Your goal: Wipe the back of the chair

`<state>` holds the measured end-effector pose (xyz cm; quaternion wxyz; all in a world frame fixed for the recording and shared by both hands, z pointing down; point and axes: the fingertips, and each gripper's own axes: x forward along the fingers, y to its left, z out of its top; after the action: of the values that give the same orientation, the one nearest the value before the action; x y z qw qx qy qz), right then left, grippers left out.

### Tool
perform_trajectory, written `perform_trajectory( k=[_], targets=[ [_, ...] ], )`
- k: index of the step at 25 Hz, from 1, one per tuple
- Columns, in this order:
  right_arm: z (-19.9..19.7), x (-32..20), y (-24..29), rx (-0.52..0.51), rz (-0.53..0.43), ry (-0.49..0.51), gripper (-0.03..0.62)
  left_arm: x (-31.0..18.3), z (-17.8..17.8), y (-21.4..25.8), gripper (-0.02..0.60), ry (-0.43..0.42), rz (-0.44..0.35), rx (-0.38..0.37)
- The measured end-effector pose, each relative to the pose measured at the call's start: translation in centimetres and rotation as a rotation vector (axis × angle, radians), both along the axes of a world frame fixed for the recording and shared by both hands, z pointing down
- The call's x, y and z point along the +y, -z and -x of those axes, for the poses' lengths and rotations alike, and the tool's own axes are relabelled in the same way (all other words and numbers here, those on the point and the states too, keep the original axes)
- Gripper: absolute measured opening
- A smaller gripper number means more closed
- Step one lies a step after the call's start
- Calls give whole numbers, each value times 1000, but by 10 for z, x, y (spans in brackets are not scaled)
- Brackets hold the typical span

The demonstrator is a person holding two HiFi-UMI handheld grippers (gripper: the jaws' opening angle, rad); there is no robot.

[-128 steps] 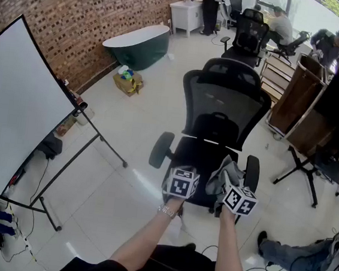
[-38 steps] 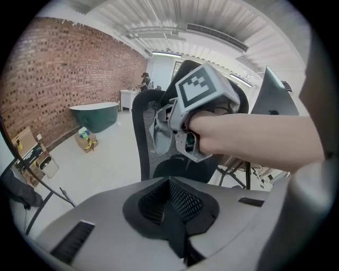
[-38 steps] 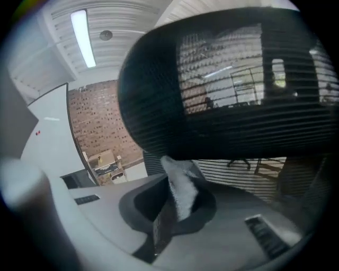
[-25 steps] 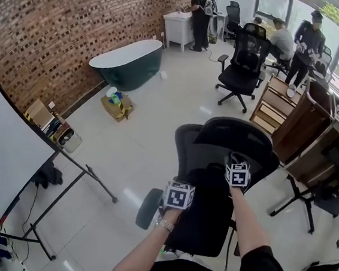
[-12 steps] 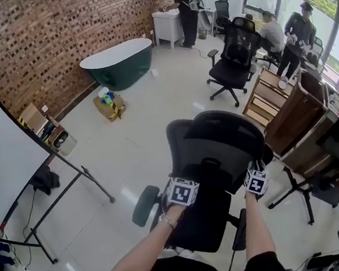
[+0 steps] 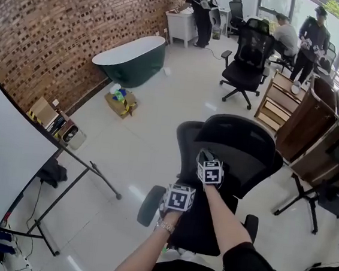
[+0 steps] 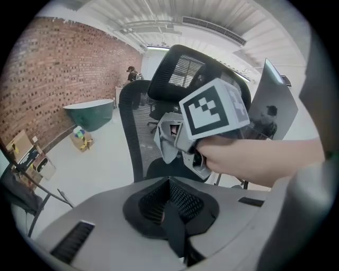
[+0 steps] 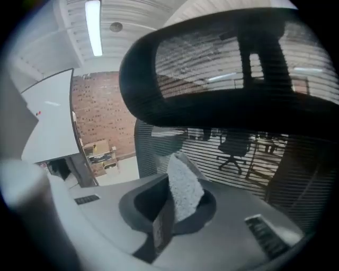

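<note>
Presently the black mesh office chair [image 6: 240, 146] stands on the pale tiled floor [image 6: 131, 152], its back turned toward the person. The right gripper [image 8: 165, 214] is raised to the upper part of the chair back [image 6: 188, 141], just under the headrest [image 8: 212, 90]. Its fingers [image 8: 159, 227] are clamped on a grey-white cloth [image 8: 184, 185], which sticks up from between them toward the mesh. Whether the cloth actually touches the mesh cannot be told. In the left gripper view the same cloth hangs in front of the mesh beside the right gripper's marker cube [image 7: 214, 108].

The left gripper [image 7: 172, 230] sits lower and nearer the person, behind the lower part of the chair back and near the chair's left armrest [image 6: 150, 205]. Its fingers [image 7: 170, 241] are pressed together with nothing between them.

A whiteboard [image 6: 1, 162] on a stand is at the left. A dark green bathtub [image 6: 129, 58] stands along the brick wall [image 6: 66, 25], with a cardboard box [image 6: 120, 101] on the floor near it. A second office chair [image 6: 251, 50] and several people are at the far end of the room.
</note>
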<state>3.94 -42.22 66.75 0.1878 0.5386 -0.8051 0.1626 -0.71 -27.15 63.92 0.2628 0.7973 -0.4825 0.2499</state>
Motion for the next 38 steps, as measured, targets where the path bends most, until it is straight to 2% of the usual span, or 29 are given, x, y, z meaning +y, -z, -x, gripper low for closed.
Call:
perform_trajectory(
  k=[5, 8, 17, 21, 23, 25, 27, 30, 33, 36, 38],
  targets=[
    [-6, -14, -12, 86, 24, 42, 12, 0, 21, -4, 3, 36, 3, -5],
    [-34, -2, -19, 197, 11, 34, 12, -1, 18, -8, 3, 33, 9, 1],
    [-241, 54, -20, 311, 51, -296, 12, 5, -35, -11, 2, -71, 12, 43],
    [-308, 85, -22, 292, 91, -453, 12, 6, -50, -11, 3, -100, 3, 22],
    [-320, 96, -26, 251, 98, -502, 12, 7, -54, -10, 2, -109, 0, 17],
    [-308, 100, -28, 212, 85, -495, 12, 9, -56, -9, 3, -112, -2, 16],
    [-276, 96, -31, 179, 56, -447, 12, 9, -54, -10, 3, -106, 0, 7],
    [-192, 84, -35, 109, 10, -280, 12, 13, -56, -13, 3, -102, 14, 1],
    [-95, 69, -47, 11, 5, -109, 12, 16, -45, -13, 3, -90, 12, -21],
    [-19, 48, -46, -38, 44, -27, 12, 15, -23, -15, 3, -59, 21, -45],
    [10, 34, -40, -6, 76, 5, 12, 16, -14, -16, 3, -37, 30, -40]
  ],
)
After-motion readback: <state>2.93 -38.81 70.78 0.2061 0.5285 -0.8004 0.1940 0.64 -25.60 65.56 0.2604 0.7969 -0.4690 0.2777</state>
